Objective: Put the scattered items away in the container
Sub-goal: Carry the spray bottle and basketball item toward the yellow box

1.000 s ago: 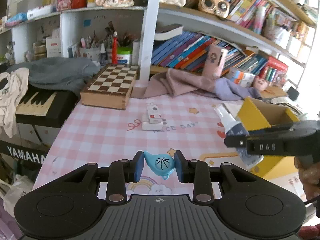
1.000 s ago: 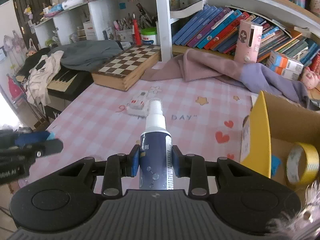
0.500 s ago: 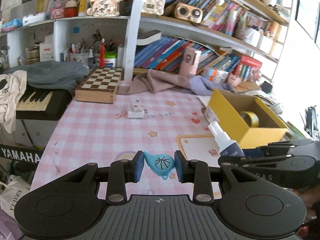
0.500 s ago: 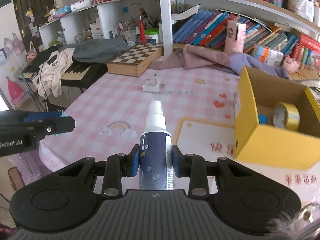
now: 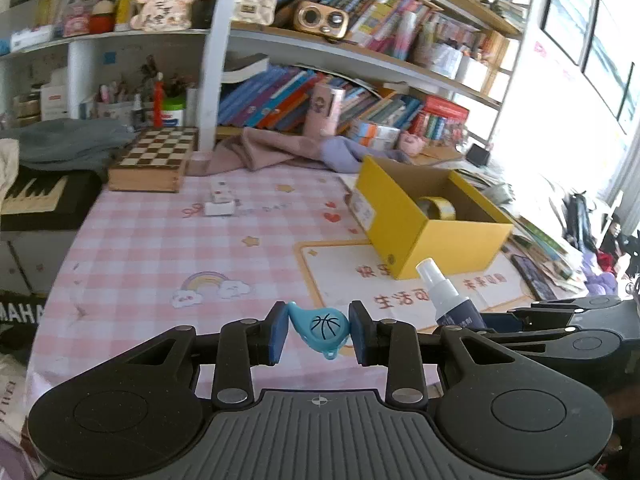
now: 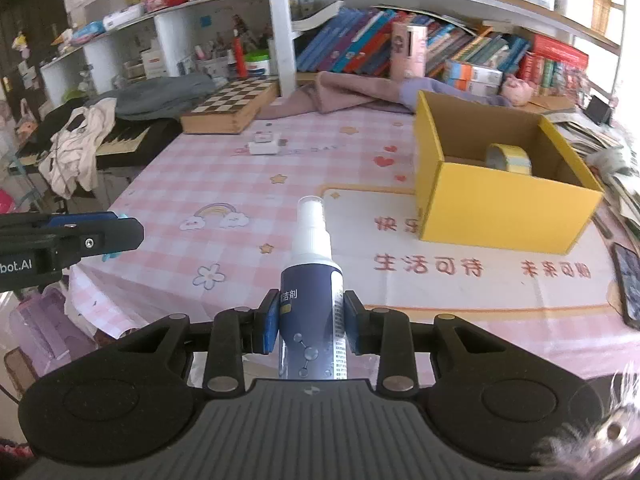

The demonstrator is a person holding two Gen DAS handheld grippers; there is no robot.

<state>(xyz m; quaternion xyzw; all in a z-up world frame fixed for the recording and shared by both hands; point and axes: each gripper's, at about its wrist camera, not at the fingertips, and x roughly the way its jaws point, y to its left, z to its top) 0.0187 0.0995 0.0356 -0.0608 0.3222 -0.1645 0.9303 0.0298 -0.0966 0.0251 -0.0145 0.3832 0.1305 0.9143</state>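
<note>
Your table (image 6: 224, 176) is nearly cleared, and the yellow box (image 6: 500, 204) at its far right already holds a roll of yellow tape (image 6: 510, 158), with possibly more hidden behind its near wall. You have both hands loaded short of the box: the right gripper (image 6: 310, 322) has its jaws clamped on the upright spray bottle (image 6: 311, 280), and the left gripper (image 5: 318, 334) has its jaws clamped on the small blue basketball-print trinket (image 5: 320, 326). What is left is dropping both in, then fetching the small white gadget (image 6: 264, 145) by the chessboard box (image 6: 230, 106).
</note>
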